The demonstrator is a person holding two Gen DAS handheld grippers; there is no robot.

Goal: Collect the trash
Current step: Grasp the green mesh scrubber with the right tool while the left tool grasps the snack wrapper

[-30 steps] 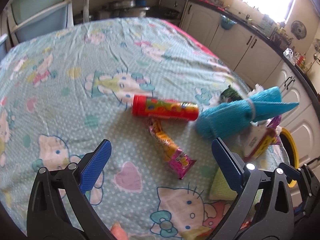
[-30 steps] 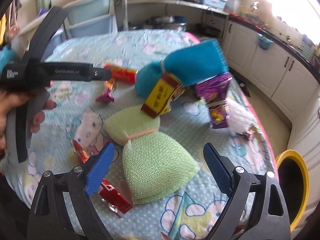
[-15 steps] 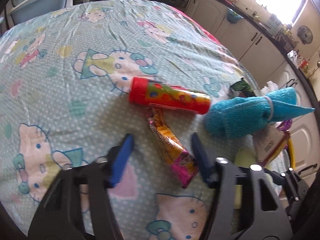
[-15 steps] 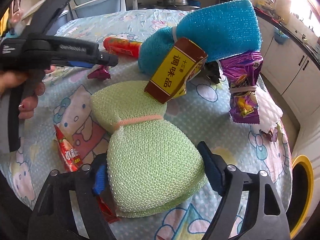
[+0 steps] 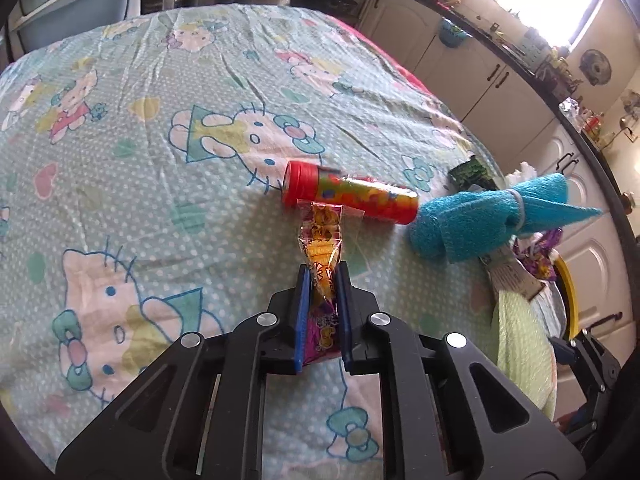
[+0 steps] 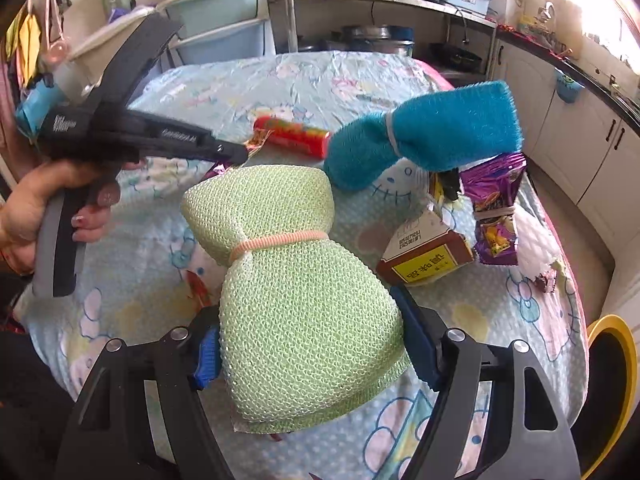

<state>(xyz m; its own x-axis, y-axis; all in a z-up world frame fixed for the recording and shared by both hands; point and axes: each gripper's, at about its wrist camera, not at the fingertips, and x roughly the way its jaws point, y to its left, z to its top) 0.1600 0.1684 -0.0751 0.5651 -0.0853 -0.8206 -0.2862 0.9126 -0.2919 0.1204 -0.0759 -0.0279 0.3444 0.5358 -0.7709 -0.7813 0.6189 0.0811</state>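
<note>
Two grippers work over a table draped in a cartoon-cat cloth (image 5: 168, 80). Nearest the left camera, the left gripper (image 5: 323, 280) has just been closing and now pinches a yellow-and-pink candy wrapper (image 5: 320, 240) between its blue pads, the wrapper's clear crimped end poking forward and overlapping the red tube (image 5: 352, 196) that lies on its side just beyond. Nearest the right camera, the right gripper (image 6: 308, 344) has just been closing too, and its jaws press both flanks of a green mesh scrubber (image 6: 296, 320) cinched at the waist by a pink band; the scrubber rests on the cloth. To the right of it lies a brown and yellow carton (image 6: 428, 256), and past that a purple snack packet (image 6: 496, 204). Farther back, a blue scrubber (image 6: 432, 132) tied with a band sits near the tube. A person's hand (image 6: 44, 208) grips the left tool's handle at the left edge. Off the table's right side, a yellow-rimmed bin (image 6: 612, 392) stands on the floor.
</note>
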